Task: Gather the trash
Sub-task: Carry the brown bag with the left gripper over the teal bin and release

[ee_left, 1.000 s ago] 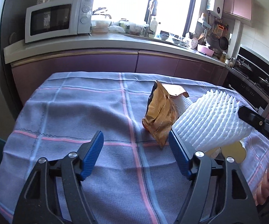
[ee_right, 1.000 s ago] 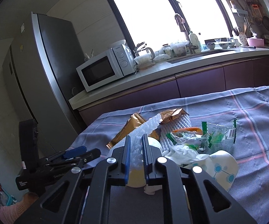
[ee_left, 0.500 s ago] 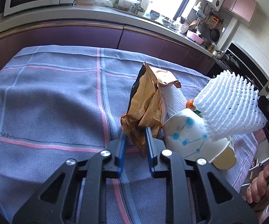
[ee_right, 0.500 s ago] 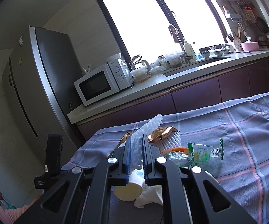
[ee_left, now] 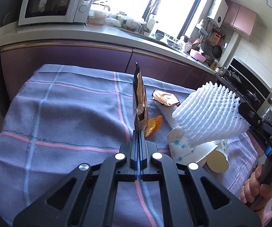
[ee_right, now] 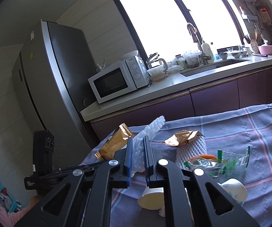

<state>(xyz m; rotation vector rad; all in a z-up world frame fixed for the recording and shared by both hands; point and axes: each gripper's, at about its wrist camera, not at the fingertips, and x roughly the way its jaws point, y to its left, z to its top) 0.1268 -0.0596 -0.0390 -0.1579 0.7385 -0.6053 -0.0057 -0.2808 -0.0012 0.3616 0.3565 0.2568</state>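
The left gripper [ee_left: 139,132] is clamped tight on the lower edge of a gold snack wrapper [ee_left: 140,102], which stands upright from its jaws, edge-on to the camera. Just past the tips lies a piece of orange peel [ee_left: 153,125] on the desk [ee_left: 69,117], which is covered in a blue checked cloth. To the right, the right gripper [ee_right: 137,151] pinches a white foam net sleeve [ee_left: 209,117] and holds it above two paper cups [ee_left: 190,149] lying on their sides. A second foam sleeve [ee_right: 192,149] rests on the cloth with a crumpled gold wrapper [ee_right: 183,138] on top of it, and a clear green-edged packet [ee_right: 217,162] lies just beside it. Behind the desk, a white microwave [ee_left: 54,2] sits on the kitchen worktop, with a grey fridge [ee_right: 56,79] next to it.
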